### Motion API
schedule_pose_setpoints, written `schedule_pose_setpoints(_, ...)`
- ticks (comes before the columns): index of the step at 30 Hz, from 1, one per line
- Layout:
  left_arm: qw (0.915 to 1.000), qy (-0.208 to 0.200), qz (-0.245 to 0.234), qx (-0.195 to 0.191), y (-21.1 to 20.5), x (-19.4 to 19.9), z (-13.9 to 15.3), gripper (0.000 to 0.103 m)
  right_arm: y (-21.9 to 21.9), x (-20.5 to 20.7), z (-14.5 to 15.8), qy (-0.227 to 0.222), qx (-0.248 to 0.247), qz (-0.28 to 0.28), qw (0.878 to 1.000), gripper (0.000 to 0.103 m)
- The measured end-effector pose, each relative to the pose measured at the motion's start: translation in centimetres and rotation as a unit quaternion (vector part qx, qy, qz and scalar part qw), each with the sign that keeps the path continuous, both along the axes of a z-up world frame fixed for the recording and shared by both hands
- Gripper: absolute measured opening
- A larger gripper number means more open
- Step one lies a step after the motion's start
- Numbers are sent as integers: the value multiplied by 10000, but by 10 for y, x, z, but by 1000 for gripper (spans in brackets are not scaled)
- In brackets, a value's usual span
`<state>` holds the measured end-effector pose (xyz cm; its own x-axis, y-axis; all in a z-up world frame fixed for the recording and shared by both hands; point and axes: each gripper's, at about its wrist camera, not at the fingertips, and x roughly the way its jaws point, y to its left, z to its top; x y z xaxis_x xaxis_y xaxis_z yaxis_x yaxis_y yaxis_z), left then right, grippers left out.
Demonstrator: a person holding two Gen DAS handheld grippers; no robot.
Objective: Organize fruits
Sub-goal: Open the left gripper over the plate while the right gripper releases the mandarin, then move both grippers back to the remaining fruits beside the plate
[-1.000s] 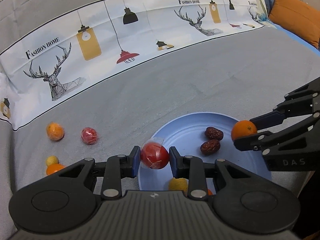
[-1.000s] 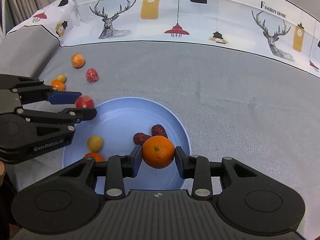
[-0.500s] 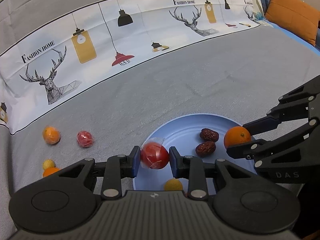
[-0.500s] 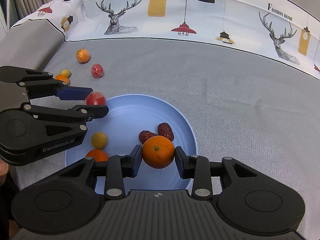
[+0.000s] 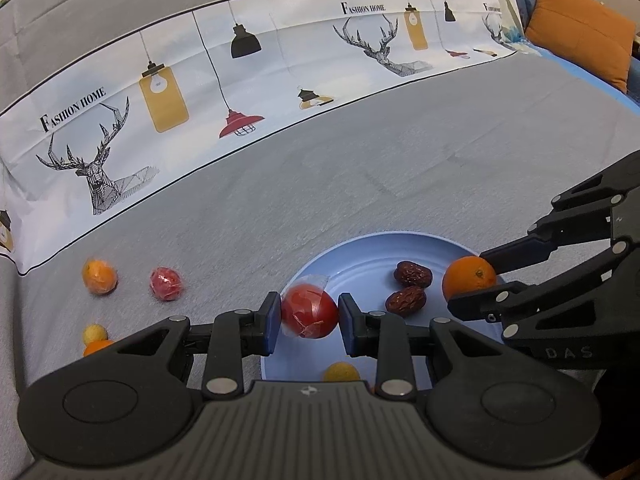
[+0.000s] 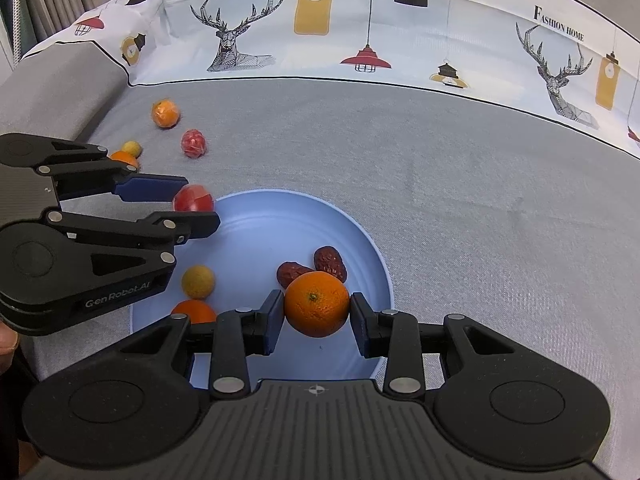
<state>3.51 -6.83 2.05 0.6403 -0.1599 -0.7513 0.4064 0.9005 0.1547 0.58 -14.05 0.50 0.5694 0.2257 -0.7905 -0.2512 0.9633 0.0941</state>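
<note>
A light blue plate [image 5: 360, 256] [image 6: 280, 216] lies on the grey sofa seat. My left gripper [image 5: 308, 316] [image 6: 192, 210] is shut on a wrapped red fruit [image 5: 307, 312] [image 6: 193, 198] over the plate's left rim. My right gripper [image 6: 316, 310] [image 5: 472, 280] is shut on an orange [image 6: 317, 304] [image 5: 468, 278] over the plate's right part. On the plate lie two red dates [image 6: 316, 266] [image 5: 408, 288], a small yellow fruit [image 6: 198, 281] [image 5: 341, 372] and a small orange [image 6: 194, 312].
Loose on the seat left of the plate lie an orange [image 5: 99, 277] [image 6: 165, 112], a wrapped red fruit [image 5: 167, 283] [image 6: 194, 143], a small yellow fruit [image 5: 95, 333] [image 6: 132, 147] and another small orange [image 5: 98, 346] [image 6: 124, 157]. A printed cloth [image 5: 240, 92] covers the backrest. An orange cushion [image 5: 580, 32] sits far right.
Both grippers have moved inward over the plate, each still holding its fruit. The right gripper's orange now hangs closer to the two dates.
</note>
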Motion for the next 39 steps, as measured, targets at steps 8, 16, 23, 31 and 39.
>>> schedule_pose_setpoints(8,9999,-74,19,-142,2,0,5,56,0,1,0,-23,-69,14,10000,70)
schedule_pose_setpoints(16,9970,-647,228,-365,12,-4,22,62,-11,5,7,-253,101,-392,9989,75)
schedule_pose_setpoints(23,9939,-1083,91,-206,14,-15,31,15,-18,2,15,-639,39,-719,9954,70)
schedule_pose_setpoints(31,9887,-1208,628,-621,59,-4,65,11,-25,1,19,-768,280,-879,9928,40)
schedule_pose_setpoints(39,9741,-1812,1236,551,116,29,75,13,-14,2,27,-933,491,-805,9912,32)
